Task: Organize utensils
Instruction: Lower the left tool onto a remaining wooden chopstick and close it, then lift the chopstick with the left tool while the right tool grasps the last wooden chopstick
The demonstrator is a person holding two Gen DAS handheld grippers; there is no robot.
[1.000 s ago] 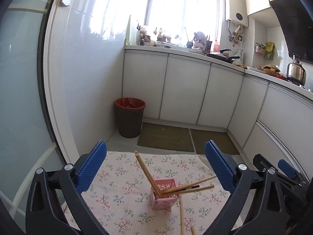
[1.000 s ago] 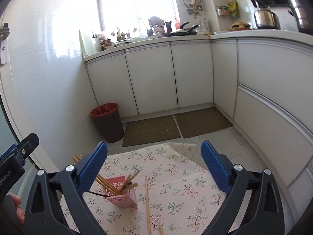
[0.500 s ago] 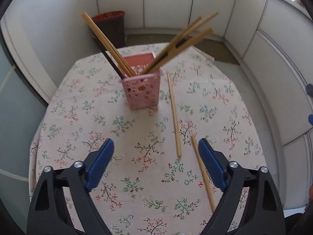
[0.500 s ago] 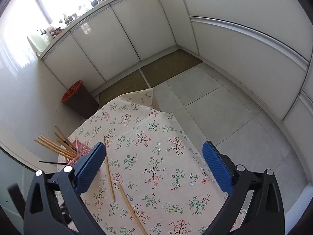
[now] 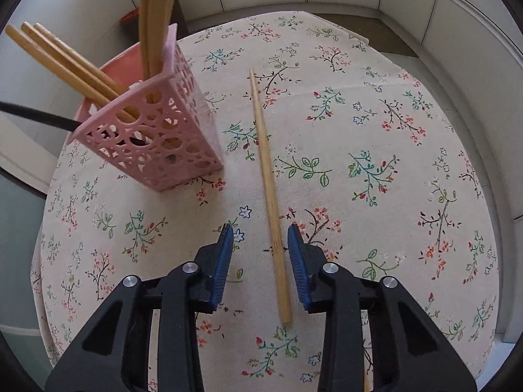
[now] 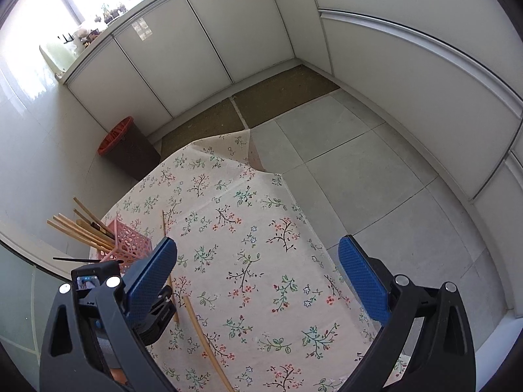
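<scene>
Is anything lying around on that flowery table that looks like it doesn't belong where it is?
Yes. Two wooden chopsticks lie loose on the tablecloth rather than standing in the pink basket with the others: one beside the basket, between the left hand-held gripper's open jaws, and another nearer the table's edge.

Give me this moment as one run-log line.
left gripper: jaws just closing around loose wooden chopstick, pads not touching | right gripper: open, empty | pink perforated plastic holder: upright on floral tablecloth
</scene>
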